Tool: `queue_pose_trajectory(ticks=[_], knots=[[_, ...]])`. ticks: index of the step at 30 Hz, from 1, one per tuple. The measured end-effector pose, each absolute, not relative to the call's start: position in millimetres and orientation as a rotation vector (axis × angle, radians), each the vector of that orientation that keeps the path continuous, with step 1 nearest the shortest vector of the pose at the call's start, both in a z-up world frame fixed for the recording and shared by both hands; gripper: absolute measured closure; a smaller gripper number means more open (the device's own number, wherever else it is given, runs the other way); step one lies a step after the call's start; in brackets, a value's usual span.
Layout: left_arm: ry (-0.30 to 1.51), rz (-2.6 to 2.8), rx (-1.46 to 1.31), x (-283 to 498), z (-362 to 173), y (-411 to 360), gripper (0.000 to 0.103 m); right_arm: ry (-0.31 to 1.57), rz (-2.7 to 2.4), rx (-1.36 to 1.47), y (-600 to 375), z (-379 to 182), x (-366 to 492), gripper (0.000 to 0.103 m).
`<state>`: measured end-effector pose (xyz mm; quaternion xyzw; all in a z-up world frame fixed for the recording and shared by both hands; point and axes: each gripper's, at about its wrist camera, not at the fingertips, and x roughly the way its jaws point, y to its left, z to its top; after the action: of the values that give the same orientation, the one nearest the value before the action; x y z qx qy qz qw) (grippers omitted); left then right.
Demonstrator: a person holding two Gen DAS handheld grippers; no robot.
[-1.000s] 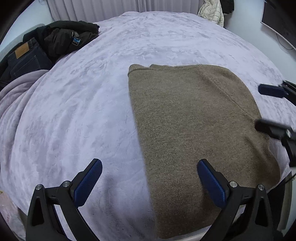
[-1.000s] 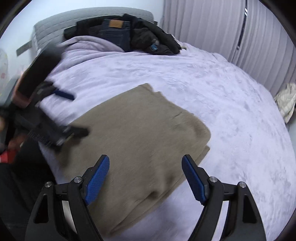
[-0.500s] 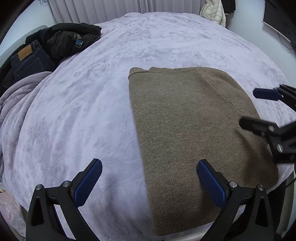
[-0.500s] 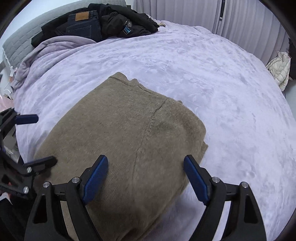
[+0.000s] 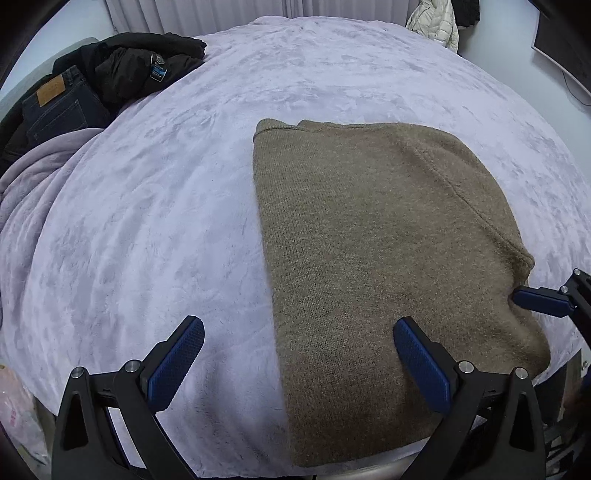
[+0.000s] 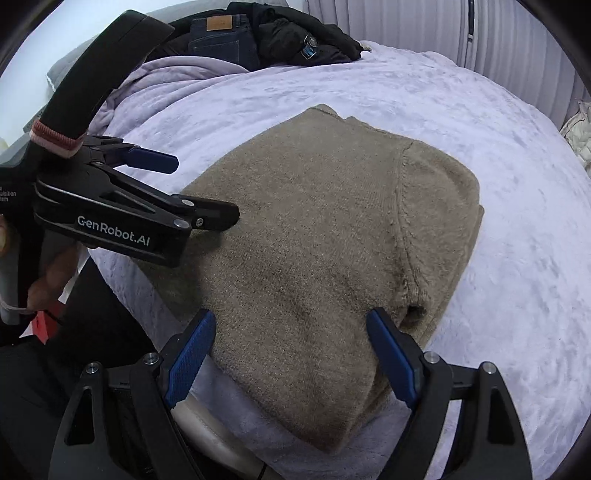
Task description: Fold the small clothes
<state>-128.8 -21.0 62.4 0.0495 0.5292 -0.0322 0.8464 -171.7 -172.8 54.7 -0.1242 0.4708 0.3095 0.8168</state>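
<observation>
A folded olive-brown knit sweater (image 5: 376,236) lies flat on the lilac bedspread (image 5: 155,206), near the bed's front edge; it also shows in the right wrist view (image 6: 325,236). My left gripper (image 5: 297,354) is open and empty, hovering over the sweater's left edge; it also shows in the right wrist view (image 6: 201,188). My right gripper (image 6: 291,350) is open and empty above the sweater's near right corner. One of its fingers (image 5: 539,301) shows at the right in the left wrist view.
Dark jeans (image 5: 55,107) and a black jacket (image 5: 140,62) are piled at the bed's far left, beside a bunched lilac blanket (image 5: 26,184). A white puffy coat (image 5: 432,22) hangs at the back. The bed's metal frame edge (image 6: 210,424) runs below the sweater.
The right gripper has dropped back toward the sweater's near right corner. The left gripper has moved slightly closer over the sweater's left edge. The sweater has not moved.
</observation>
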Motion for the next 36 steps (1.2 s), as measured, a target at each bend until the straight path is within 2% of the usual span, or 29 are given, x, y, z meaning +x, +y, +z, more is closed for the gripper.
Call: queue_pose_trajectory(ticks=[10,36], knots=[[1.075,-0.040,0.080,-138.5,84.2,-29.5,0.000,0.926,0.473,-0.345,-171.2,104.5,-193.3,0.016],[1.085,0.047,0.092,-136.9,78.5,-33.0,0.000,1.025,0.397,-0.361,-173.9,85.4,-174.9,0.016]])
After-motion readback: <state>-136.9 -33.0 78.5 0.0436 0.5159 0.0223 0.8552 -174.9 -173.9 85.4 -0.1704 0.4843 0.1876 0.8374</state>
